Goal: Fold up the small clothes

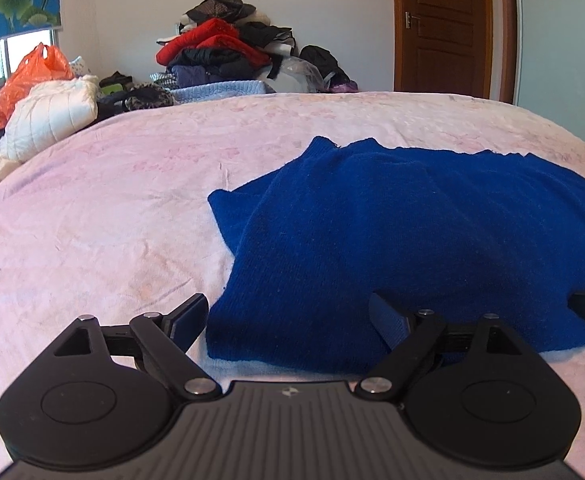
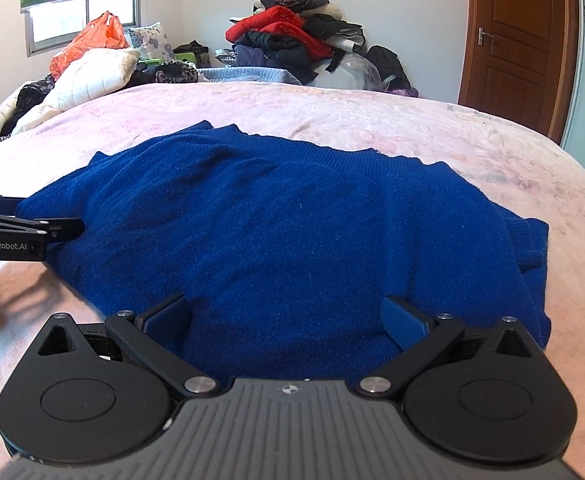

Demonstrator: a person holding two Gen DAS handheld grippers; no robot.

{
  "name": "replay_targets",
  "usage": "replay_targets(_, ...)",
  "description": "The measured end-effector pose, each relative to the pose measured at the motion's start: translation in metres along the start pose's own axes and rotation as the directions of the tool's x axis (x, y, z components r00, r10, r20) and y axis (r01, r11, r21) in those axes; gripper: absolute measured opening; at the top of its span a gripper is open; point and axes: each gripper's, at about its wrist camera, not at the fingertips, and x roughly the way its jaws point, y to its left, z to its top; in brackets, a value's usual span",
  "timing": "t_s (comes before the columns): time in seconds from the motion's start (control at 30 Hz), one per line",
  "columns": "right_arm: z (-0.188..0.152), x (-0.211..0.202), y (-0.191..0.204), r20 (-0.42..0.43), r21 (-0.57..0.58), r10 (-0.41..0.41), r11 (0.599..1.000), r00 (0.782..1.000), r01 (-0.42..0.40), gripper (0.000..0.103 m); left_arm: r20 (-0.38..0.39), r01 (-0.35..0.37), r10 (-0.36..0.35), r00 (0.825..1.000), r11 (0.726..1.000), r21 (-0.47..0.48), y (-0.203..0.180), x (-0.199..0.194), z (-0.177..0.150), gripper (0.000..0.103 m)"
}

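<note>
Blue sweater (image 2: pixel 284 232) flat on pink bed (image 1: pixel 92 208), left hand-held gripper (image 1: pixel 288 316) and right hand-held gripper (image 2: pixel 286 316) both spread wide at its near edge

Blue sweater (image 2: pixel 284 232): knitted wool-like cloth, matt, slightly fuzzy, fine ribbing. Pink bed cover (image 1: pixel 92 208): soft plush cloth, faintly wrinkled. Left tongs (image 1: pixel 288 316) and right tongs (image 2: pixel 286 316): matt black plastic, shiny metal rivets, blue textured pads (image 2: pixel 406 322). Door (image 2: pixel 520 40): glossy brown wood. Orange bag (image 1: pixel 28 76): thin shiny plastic.
</note>
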Motion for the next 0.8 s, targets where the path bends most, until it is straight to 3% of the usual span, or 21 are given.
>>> replay_targets(0.1, -0.001, 0.001, 0.003, -0.002, -0.019, -0.008, 1.000, 1.000, 0.008, 0.103, -0.008, 0.021, -0.021, 1.000, 0.999, -0.037, 0.006, 0.001, -0.001, 0.089)
replay_targets(0.2, -0.001, 0.001, -0.001, -0.005, 0.002, 0.009, 1.000, 1.000, -0.009, 0.103, -0.031, 0.015, -0.018, 0.999, 0.996, -0.084, 0.011, 0.004, -0.002, 0.099)
replay_targets(0.43, -0.002, 0.000, -0.001, -0.003, 0.001, 0.010, 1.000, 1.000, -0.010, 0.103, -0.025, -0.020, 0.018, 1.000, 0.998, -0.055, 0.006, 0.001, -0.003, 0.101)
replay_targets(0.8, 0.012, -0.006, 0.012, -0.006, -0.013, -0.042, 0.999, 0.999, 0.042, 0.102, -0.034, -0.009, 0.006, 0.999, 0.997, -0.079, 0.009, 0.001, -0.002, 0.102)
